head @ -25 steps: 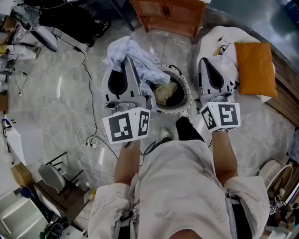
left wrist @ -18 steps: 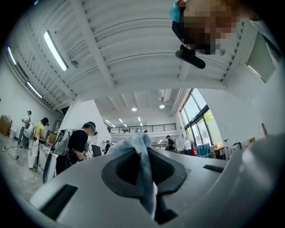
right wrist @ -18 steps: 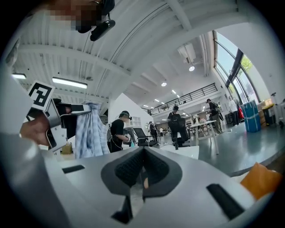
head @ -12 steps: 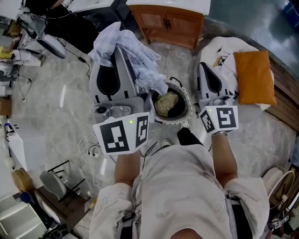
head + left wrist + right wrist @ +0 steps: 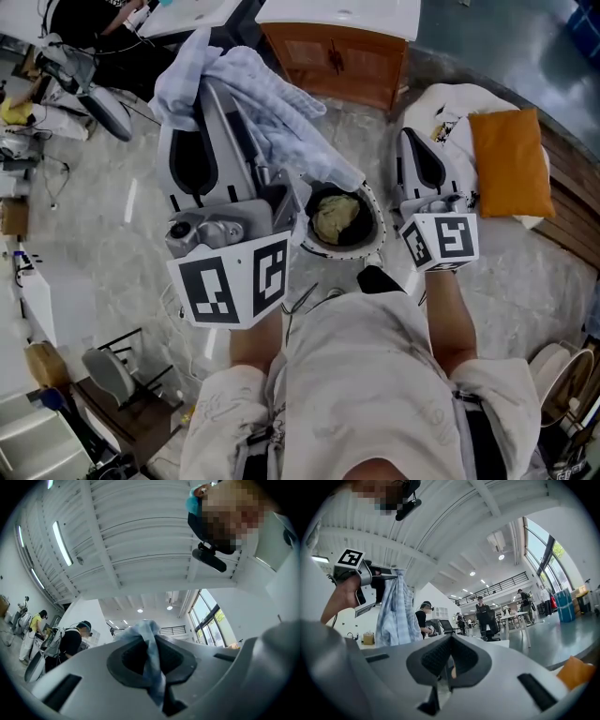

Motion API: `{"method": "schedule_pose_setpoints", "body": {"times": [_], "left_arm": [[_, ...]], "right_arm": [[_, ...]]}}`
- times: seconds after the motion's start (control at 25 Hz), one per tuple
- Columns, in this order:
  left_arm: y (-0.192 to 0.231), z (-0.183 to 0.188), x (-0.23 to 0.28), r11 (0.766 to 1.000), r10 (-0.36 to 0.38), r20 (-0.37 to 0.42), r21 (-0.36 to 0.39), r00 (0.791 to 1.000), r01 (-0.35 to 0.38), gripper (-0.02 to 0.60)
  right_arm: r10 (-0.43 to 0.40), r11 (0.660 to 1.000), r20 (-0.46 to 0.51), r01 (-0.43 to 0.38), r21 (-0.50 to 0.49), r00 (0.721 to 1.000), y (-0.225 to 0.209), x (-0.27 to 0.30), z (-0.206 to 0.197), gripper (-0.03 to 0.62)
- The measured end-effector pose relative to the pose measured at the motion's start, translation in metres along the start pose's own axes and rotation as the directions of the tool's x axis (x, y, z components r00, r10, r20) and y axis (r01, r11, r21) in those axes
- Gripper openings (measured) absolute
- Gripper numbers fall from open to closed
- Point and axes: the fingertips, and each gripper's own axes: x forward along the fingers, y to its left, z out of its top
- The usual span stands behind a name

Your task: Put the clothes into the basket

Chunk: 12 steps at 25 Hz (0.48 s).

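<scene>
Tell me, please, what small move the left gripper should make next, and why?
Probably shift the left gripper over the basket before opening: its jaws are shut on the blue shirt, which hangs mostly beside the rim.

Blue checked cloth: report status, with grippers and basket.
Left gripper shut on blue checked cloth, aloft, tail near basket rim. Right gripper shut, empty. Beige garment already in basket; opening unblocked.

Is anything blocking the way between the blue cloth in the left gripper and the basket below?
Nothing visible does. The blue checked cloth hangs from the left gripper over the basket, whose open mouth holds only a beige garment. The right gripper is aside.
</scene>
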Motion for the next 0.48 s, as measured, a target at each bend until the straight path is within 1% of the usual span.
{"method": "schedule_pose_setpoints", "body": {"times": [0.16,0.24,0.36,0.48], "left_arm": [[-0.003,0.013,0.003,1.000,-0.004,0.025,-0.002,1.000,0.004,0.028],[-0.006,0.010,0.003,1.000,-0.004,0.019,0.006,1.000,0.004,0.028],[-0.006,-0.005,-0.001,1.000,0.011,-0.017,0.016,1.000,-0.010,0.028],[-0.006,-0.028,-0.009,0.999,0.024,-0.076,0.028,0.997,-0.022,0.028]], "right_arm": [[0.001,1.000,0.000,-0.001,0.003,1.000,-0.003,0.000,0.002,-0.012],[0.004,1.000,-0.001,-0.004,0.004,1.000,-0.005,0.000,0.000,-0.012],[0.011,1.000,-0.008,-0.011,0.004,1.000,-0.008,-0.002,-0.002,-0.012],[0.014,1.000,-0.018,-0.014,0.002,1.000,-0.011,-0.004,-0.006,-0.012]]}}
